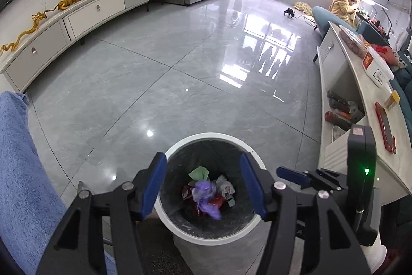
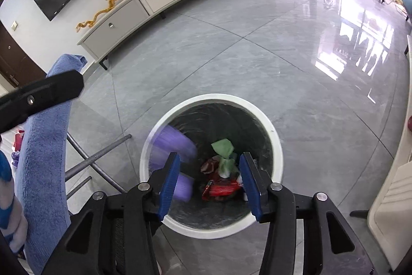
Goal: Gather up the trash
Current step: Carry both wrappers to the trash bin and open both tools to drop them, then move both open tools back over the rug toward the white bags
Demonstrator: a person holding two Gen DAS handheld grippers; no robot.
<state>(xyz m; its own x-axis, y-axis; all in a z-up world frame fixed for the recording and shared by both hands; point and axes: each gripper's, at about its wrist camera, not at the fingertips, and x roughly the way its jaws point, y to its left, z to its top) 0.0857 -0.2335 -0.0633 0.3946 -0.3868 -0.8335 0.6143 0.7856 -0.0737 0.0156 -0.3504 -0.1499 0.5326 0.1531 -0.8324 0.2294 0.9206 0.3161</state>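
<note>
Both tongs hover over the trash bin (image 1: 209,232), spread wide, nothing between the pads: left tongs (image 1: 203,187), right tongs (image 2: 209,181). Bin already holds a purple bag (image 1: 206,193), a green wrapper (image 2: 223,150) and a red wrapper (image 2: 221,189). A blurred purple piece (image 2: 175,143) sits at the rim in the right view (falling in, I'd guess). Drop step looks done; small items on the surface (image 1: 370,130) and by the blue towel (image 2: 41,146) may remain.

Left gripper (image 1: 203,186) hangs over white bin (image 1: 180,148), jaws wide apart, nothing between them. Purple bag (image 1: 206,193), green wrapper (image 1: 198,172), red wrappers (image 1: 217,201) lie inside. Right gripper's finger (image 1: 293,175) shows beside it.
</note>
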